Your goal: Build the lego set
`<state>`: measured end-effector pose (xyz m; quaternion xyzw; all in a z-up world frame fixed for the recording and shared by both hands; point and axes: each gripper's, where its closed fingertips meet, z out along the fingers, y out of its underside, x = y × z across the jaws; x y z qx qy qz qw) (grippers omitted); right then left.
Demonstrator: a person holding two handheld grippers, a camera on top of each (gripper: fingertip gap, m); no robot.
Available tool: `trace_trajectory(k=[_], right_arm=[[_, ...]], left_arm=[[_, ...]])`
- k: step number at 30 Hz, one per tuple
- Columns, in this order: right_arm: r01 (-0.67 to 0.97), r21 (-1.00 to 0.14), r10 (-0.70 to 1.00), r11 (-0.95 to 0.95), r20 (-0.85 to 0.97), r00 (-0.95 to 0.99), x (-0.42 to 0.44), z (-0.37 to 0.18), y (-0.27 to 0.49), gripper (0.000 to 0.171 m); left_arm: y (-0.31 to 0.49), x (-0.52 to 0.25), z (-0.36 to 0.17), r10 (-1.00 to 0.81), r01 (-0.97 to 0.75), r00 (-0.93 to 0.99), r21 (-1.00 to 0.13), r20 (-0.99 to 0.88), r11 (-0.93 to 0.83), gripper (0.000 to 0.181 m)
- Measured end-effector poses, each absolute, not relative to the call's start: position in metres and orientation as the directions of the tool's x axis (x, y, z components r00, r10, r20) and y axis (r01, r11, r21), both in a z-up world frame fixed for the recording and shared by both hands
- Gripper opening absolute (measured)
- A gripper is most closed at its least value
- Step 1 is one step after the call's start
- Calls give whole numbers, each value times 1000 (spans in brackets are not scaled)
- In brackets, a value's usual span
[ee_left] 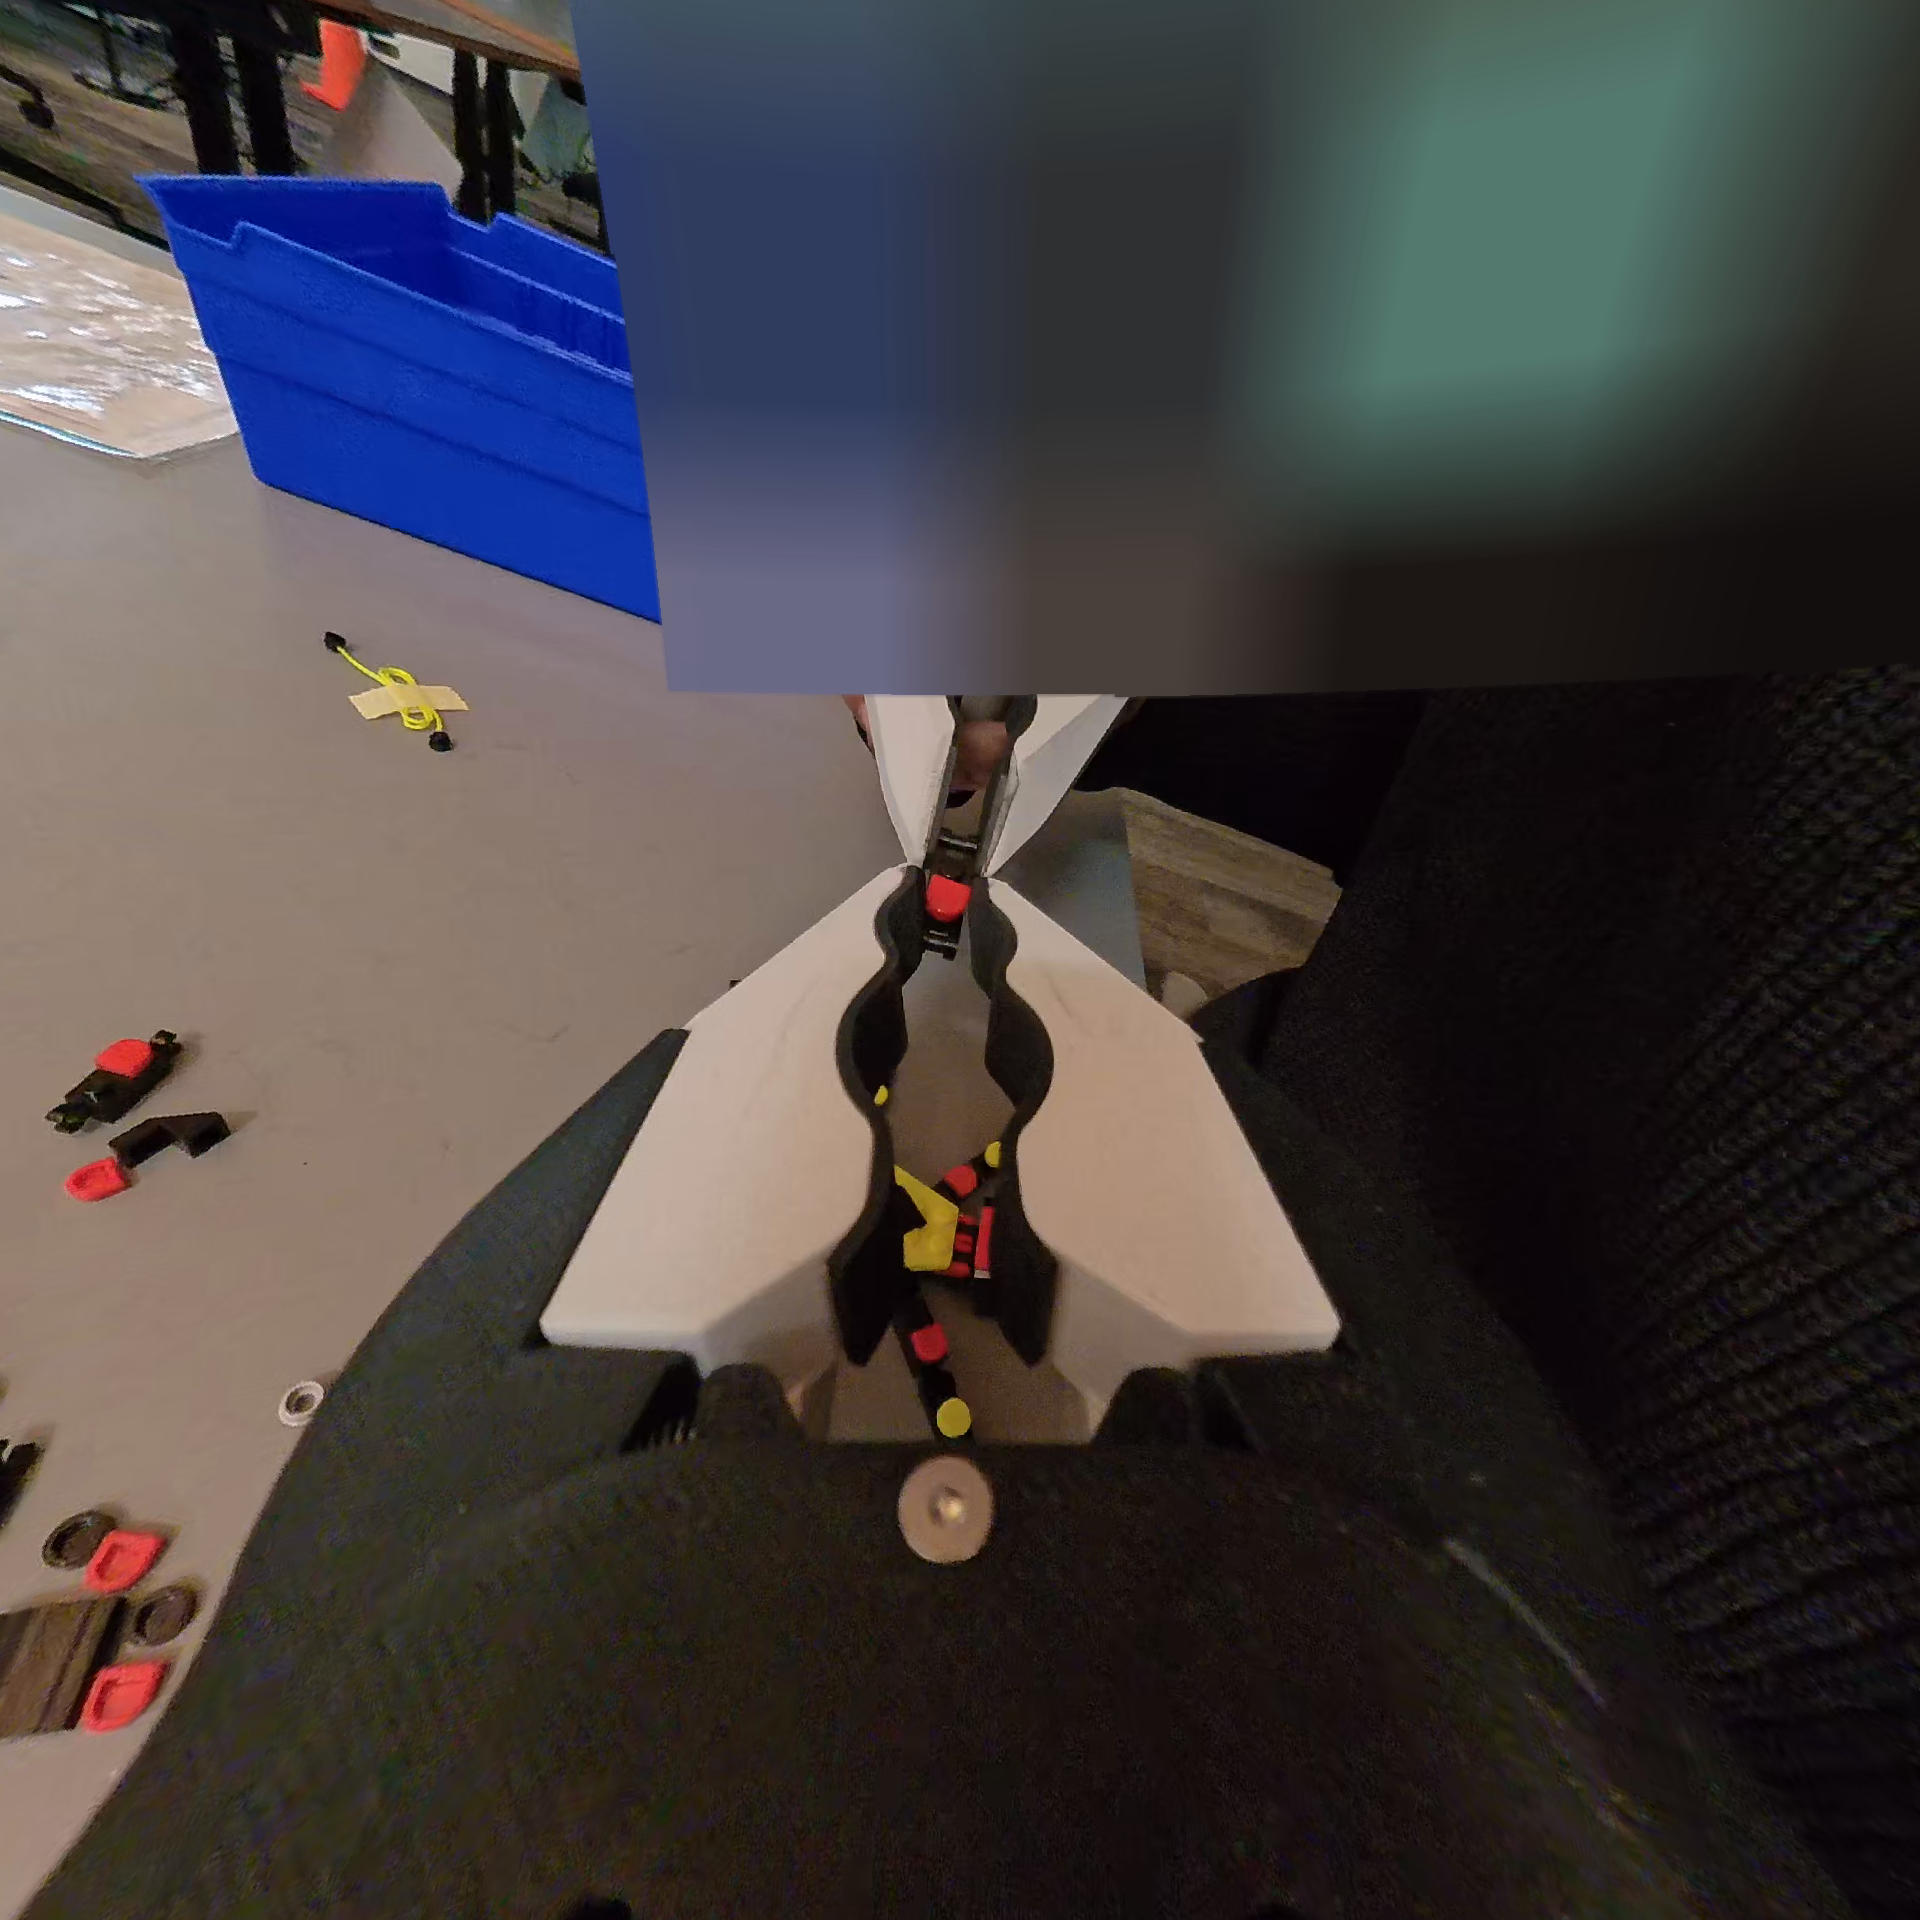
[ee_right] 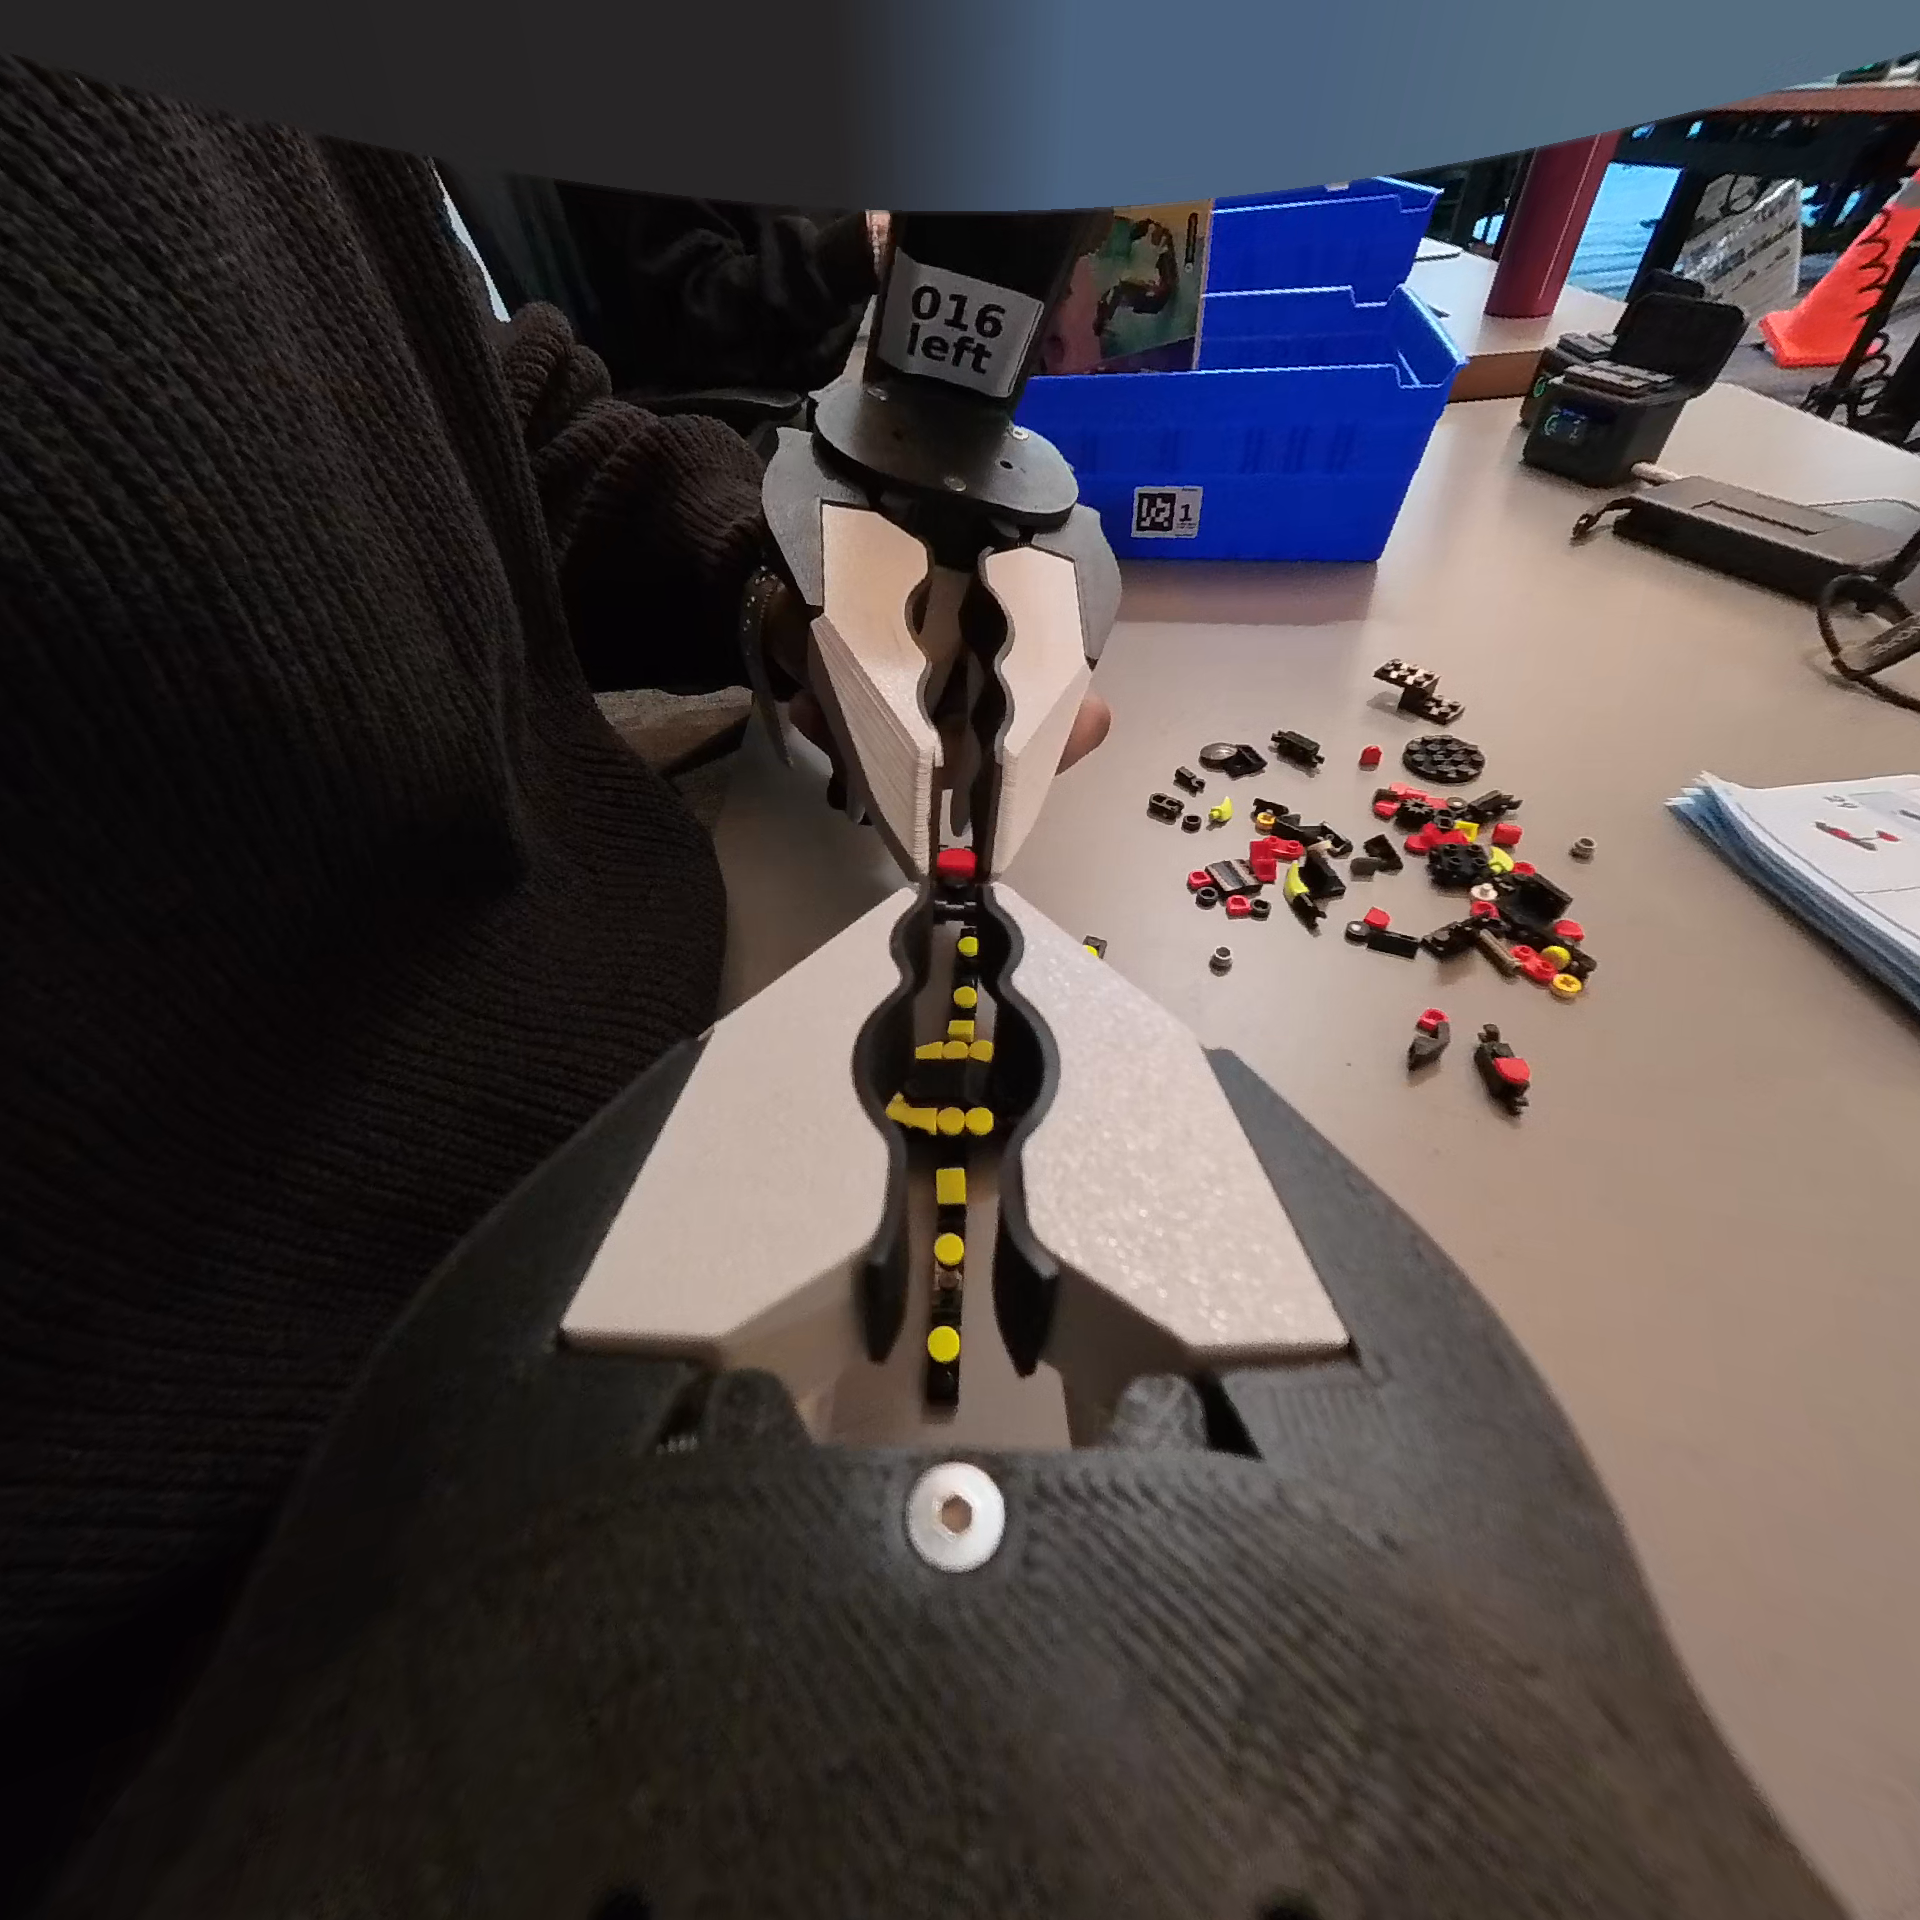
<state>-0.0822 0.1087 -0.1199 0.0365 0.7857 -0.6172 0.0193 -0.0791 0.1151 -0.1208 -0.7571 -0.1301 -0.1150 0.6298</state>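
Note:
My two grippers meet tip to tip above the table's near edge. My left gripper (ee_left: 943, 883) is shut on a blurred black Lego build with red and yellow parts (ee_left: 940, 1242) that lies between its fingers. My right gripper (ee_right: 951, 891) is shut on a long black Lego build with yellow studs (ee_right: 951, 1122). A small black piece with a red top (ee_right: 956, 862) sits where the tips meet; it also shows in the left wrist view (ee_left: 945, 896). I cannot tell which gripper's tips pinch it. The left gripper (ee_right: 961, 821) faces me in the right wrist view.
A pile of loose black, red and yellow pieces (ee_right: 1434, 862) lies on the grey table beside a paper booklet (ee_right: 1829, 873). Blue bins (ee_left: 416, 364) stand behind. More loose pieces (ee_left: 114, 1081) and a taped yellow string (ee_left: 405, 691) lie on the left. A dark knit sleeve (ee_right: 260, 727) is close by. Left and right tips are no more than a few centimetres apart.

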Motion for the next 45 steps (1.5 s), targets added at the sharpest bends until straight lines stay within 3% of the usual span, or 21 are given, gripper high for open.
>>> trace_trajectory(k=[39, 45], right_arm=[[66, -959, 80, 274, -46, -996, -90, -130, 112, 5], [139, -968, 52, 211, -131, -990, -89, -125, 110, 5]], left_arm=[[118, -88, -132, 135, 390, 920, -897, 368, -210, 7], [115, -85, -127, 90, 338, 941, -926, 327, -171, 8]])
